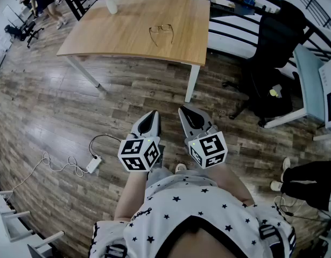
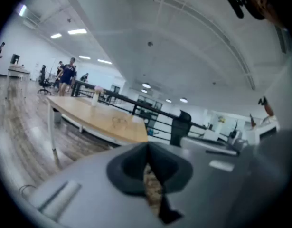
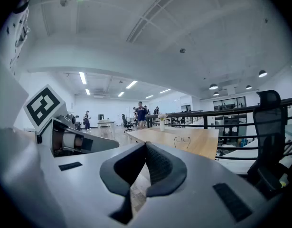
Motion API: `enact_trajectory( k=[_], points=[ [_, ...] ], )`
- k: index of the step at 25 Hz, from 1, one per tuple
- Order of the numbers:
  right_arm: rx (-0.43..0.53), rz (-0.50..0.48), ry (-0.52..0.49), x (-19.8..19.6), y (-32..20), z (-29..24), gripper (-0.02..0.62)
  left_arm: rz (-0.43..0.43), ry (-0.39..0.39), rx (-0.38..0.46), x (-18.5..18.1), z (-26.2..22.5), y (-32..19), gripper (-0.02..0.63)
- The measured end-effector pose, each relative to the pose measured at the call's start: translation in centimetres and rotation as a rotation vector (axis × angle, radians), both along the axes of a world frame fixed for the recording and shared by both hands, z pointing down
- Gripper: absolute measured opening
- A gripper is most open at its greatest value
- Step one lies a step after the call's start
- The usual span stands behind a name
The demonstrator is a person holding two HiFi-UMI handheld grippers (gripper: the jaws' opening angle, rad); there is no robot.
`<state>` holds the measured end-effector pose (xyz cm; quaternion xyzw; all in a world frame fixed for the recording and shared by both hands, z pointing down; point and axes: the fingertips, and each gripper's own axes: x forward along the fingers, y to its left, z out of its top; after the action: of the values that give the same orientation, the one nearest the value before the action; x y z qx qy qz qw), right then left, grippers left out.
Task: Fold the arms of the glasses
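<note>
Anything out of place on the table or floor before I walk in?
Nothing spilled or broken. The glasses lie on the table, arms unfolded. One oddity: a power strip with a loose cable sprawls on the floor at your left.

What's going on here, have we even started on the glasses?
Not yet. The person stands back on the wooden floor, well short of the table, holding the left tongs and right tongs close to the body. Both are shut with nothing in them. The glasses lie untouched on the tabletop, their arms apparently unfolded, and a small vase stands near the far corner.
</note>
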<state>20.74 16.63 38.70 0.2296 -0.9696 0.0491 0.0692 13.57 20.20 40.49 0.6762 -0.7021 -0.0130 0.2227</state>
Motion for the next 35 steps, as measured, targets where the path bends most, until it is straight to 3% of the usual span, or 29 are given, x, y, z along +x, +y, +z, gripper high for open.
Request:
enact_trajectory(
  k=[14,21,35],
  points=[
    [-0.048,-0.016,0.003,2.8,4.0,0.5,0.017,0.005,-0.024,-0.018,2.8,0.1,4.8,0.006],
    [-0.035,-0.038,0.005,3.7,4.4,0.5,0.018,-0.020,-0.028,0.040,3.4,-0.5,5.5,0.006],
    [-0.081,-0.073,0.006,2.4,2.2,1.5,0.020,-0.074,-0.036,0.020,1.8,0.2,3.8,0.006]
  ],
)
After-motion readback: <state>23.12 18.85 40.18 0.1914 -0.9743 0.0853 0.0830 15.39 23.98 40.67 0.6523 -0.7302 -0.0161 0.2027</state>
